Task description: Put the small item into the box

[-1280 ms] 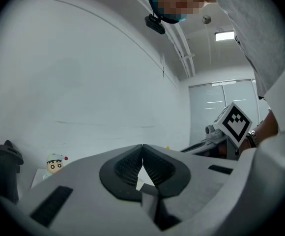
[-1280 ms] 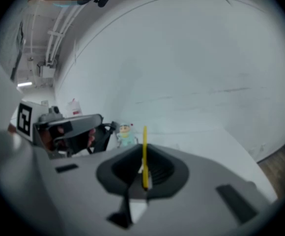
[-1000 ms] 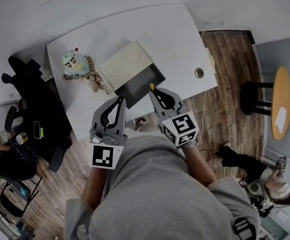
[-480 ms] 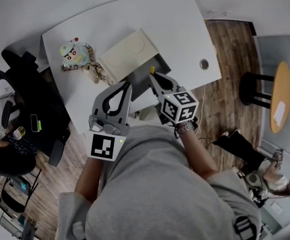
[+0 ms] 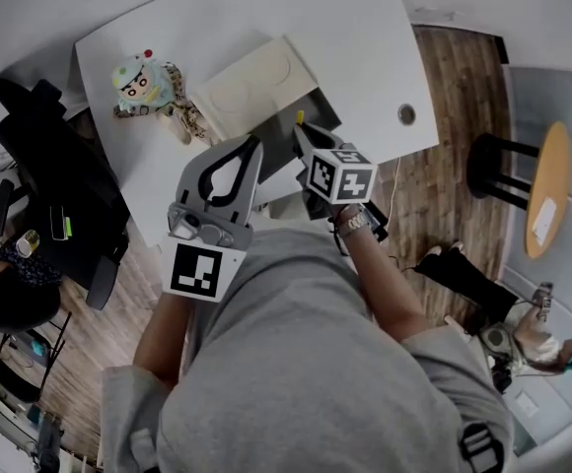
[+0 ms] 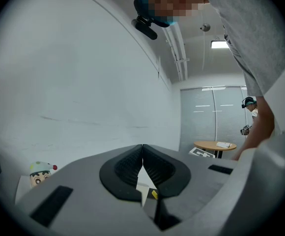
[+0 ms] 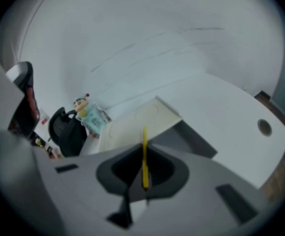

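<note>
An open box lies on the white table [image 5: 365, 37], its cream lid [image 5: 251, 82] folded back and its dark inside [image 5: 311, 126] facing me. My right gripper [image 5: 299, 134] hovers at the box's near edge, shut on a thin yellow stick [image 5: 299, 118]. In the right gripper view the yellow stick [image 7: 144, 156] stands upright between the jaws of the right gripper [image 7: 145, 145], above the lid [image 7: 137, 119] and the dark inside [image 7: 194, 139]. My left gripper [image 5: 253, 146] is beside it, just left of the box, shut and empty [image 6: 142, 146].
A cartoon toy figure [image 5: 138, 77] sits left of the box, with a cable hole [image 5: 405, 114] in the table at the right. A black office chair [image 5: 49, 185] stands at the left. A stool [image 5: 493, 170] and a round wooden table [image 5: 547, 185] stand on the floor at the right.
Both grippers have moved up towards the box. The right one, still holding the yellow stick, now reaches the box's near edge, and the left one has drawn closer alongside it.
</note>
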Available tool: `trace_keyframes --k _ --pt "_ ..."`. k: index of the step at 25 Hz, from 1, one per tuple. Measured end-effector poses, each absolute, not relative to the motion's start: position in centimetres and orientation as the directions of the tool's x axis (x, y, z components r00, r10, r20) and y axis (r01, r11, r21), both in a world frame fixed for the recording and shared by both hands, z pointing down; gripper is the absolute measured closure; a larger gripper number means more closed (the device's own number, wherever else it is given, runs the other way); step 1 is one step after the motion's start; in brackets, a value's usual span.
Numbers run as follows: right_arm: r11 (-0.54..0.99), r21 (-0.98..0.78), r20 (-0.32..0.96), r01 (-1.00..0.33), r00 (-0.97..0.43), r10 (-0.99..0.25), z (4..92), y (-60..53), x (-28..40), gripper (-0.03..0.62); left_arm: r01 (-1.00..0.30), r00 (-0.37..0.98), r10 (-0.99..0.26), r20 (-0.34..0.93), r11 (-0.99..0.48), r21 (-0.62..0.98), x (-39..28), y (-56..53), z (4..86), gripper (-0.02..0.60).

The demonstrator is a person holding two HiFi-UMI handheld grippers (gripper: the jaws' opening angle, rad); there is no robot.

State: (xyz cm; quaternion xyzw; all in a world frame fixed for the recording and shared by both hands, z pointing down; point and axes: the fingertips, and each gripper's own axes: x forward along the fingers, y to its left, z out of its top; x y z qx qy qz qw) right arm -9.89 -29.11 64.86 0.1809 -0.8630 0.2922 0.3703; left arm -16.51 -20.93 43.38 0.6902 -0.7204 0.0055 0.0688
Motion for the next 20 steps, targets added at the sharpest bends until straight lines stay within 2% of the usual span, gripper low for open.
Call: trace_keyframes --k 11,20 --pt "0.734 -0.341 0.827 -0.587 -0.559 -0.063 68.9 -29.0 -9.3 0.545 -0.996 -0.030 -0.994 0.104 0.039 0.085 -16.6 -21.6 43.7 0.549" --pt "0.758 -0.327 0.870 -0.564 -0.493 0.008 71.1 -29.2 -9.8 0.545 -0.996 -0.021 -0.993 0.119 0.031 0.081 -16.6 -22.1 44.2 0.549"
